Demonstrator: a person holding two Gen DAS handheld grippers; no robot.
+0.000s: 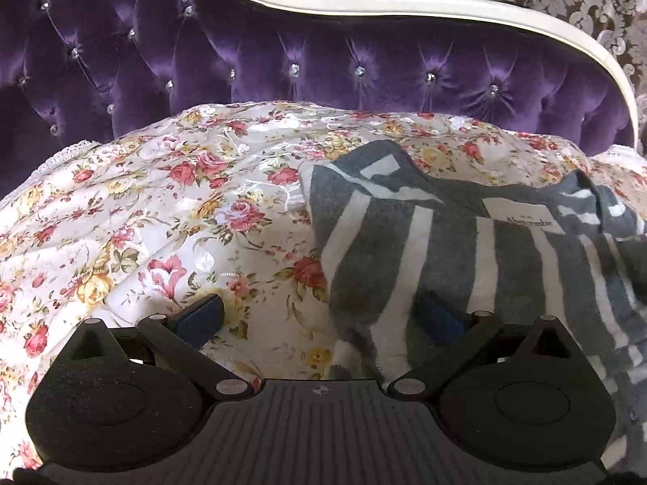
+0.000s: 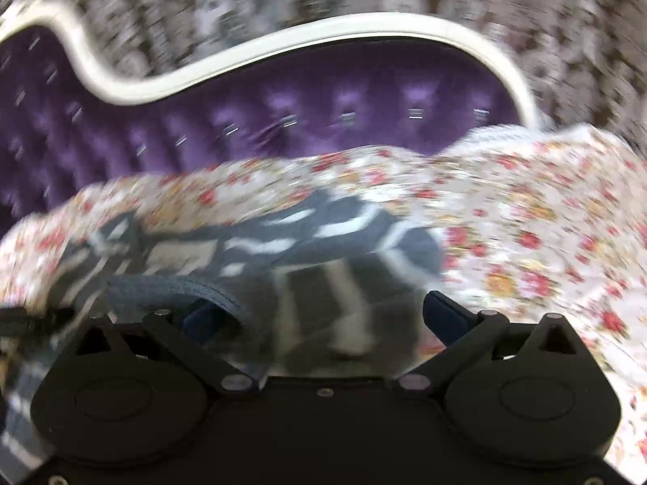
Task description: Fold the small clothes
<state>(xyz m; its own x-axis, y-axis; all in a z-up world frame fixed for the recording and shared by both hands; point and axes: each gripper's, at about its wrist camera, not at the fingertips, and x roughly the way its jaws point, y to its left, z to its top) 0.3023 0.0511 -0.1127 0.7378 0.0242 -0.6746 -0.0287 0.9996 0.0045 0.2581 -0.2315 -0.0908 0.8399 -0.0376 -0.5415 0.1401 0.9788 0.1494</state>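
A grey and white striped garment [image 1: 404, 242] with a white neck label lies rumpled on the flowered bedspread [image 1: 161, 202], right of centre in the left wrist view. My left gripper [image 1: 321, 317] is open at the garment's left edge: its right finger [image 1: 440, 319] rests over the stripes and its left finger [image 1: 202, 315] over the bedspread. The right wrist view is blurred by motion. There the striped garment [image 2: 323, 242] fills the centre. My right gripper [image 2: 323, 313] is open with fabric lying between its fingers, and a grey fold [image 2: 174, 287] drapes by its left finger.
A purple tufted headboard [image 1: 283, 48] with a curved white frame [image 1: 404, 10] rises right behind the bedspread. Patterned wallpaper [image 1: 586, 0] lies beyond it. Bare flowered bedspread [image 2: 525, 234] stretches to the right of the garment in the right wrist view.
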